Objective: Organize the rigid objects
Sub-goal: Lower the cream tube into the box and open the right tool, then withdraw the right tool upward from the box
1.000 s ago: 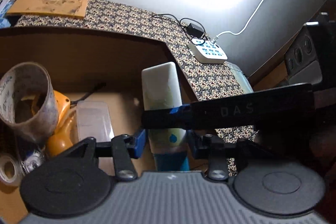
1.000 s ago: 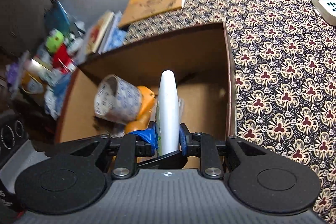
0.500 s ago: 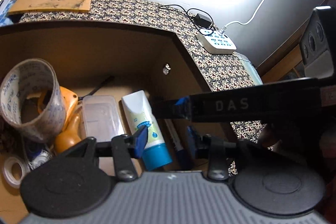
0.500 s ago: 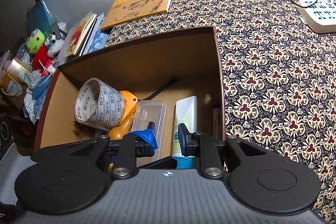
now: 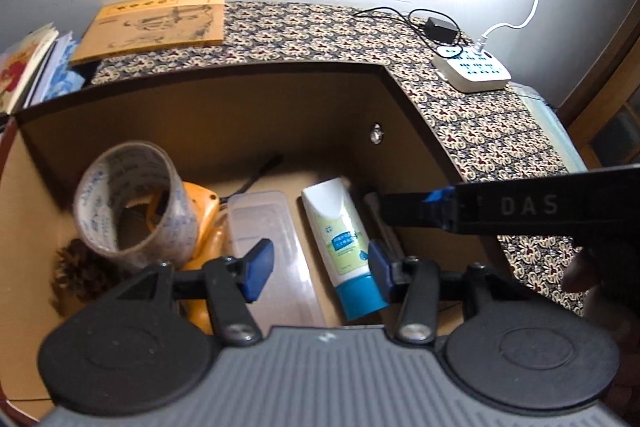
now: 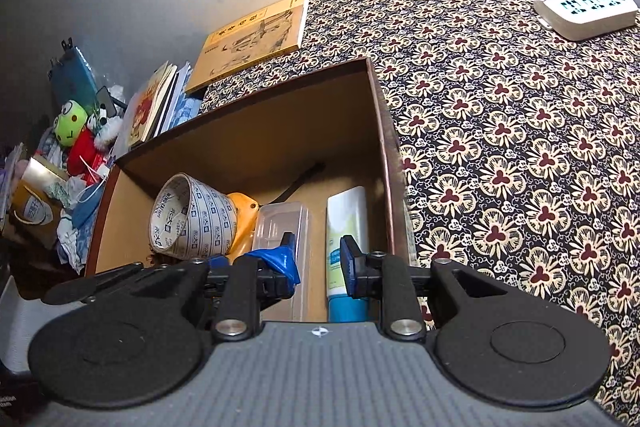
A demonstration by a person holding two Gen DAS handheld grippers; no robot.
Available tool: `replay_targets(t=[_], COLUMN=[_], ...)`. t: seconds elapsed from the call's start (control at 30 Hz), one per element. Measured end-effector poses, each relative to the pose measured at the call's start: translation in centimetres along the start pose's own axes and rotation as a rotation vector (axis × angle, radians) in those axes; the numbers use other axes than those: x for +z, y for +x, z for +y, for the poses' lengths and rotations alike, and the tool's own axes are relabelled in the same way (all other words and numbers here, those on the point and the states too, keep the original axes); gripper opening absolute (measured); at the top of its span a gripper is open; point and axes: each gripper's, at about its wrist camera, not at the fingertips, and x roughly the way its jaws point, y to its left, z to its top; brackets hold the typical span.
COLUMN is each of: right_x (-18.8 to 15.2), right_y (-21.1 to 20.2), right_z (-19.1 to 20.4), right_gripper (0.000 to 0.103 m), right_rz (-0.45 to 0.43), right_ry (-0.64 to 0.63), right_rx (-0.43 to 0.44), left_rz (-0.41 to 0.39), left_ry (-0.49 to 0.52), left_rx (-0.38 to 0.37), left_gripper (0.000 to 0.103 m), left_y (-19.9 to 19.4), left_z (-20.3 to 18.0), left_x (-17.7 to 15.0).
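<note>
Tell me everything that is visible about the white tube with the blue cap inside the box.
The tube is white, smooth plastic by its look, with a pale green label bearing small print and a blue cap at the near end. It lies flat on the floor of the brown box, lengthwise, its flat crimped end toward the back wall. It lies between the clear plastic case and the right wall, where a thin pen-like thing lies alongside. Neither gripper holds it; both are open above it.

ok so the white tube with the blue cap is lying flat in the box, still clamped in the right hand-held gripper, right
Not clamped. In the right wrist view the right hand-held gripper is open, with its fingers apart above the white tube, and holds nothing. The rest is right: the tube lies flat on the floor of the box, blue cap toward the camera, beside the clear plastic case.
</note>
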Motion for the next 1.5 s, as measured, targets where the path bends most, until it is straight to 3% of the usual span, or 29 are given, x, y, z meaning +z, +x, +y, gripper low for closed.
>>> replay_targets(t=[0.47, 0.83, 1.23, 1.5], right_x=[-0.9, -2.0, -2.7, -2.9], right_y=[-1.3, -2.3, -3.3, -3.6], right_z=[0.4, 2.8, 3.8, 3.3], right_gripper=[0.009, 0.009, 0.01, 0.01], right_rz=[-0.049, -0.105, -0.139, -0.133], right_ry=[0.024, -0.077, -0.122, -0.129], right_rx=[-0.009, -0.076, -0.128, -0.082], left_rz=[-0.038, -0.022, -0.014, -0.007], left_ry=[0.049, 0.007, 0.01, -0.017], left_rx=[0.186, 0.311, 0.332, 0.392], left_gripper=[0.064, 0.066, 0.067, 0.068], left_y=[-2.0, -3.1, -3.7, -3.7], left_z=[-0.9, 0.1, -0.4, -1.1], left_x=[-0.2, -0.1, -0.6, -0.9])
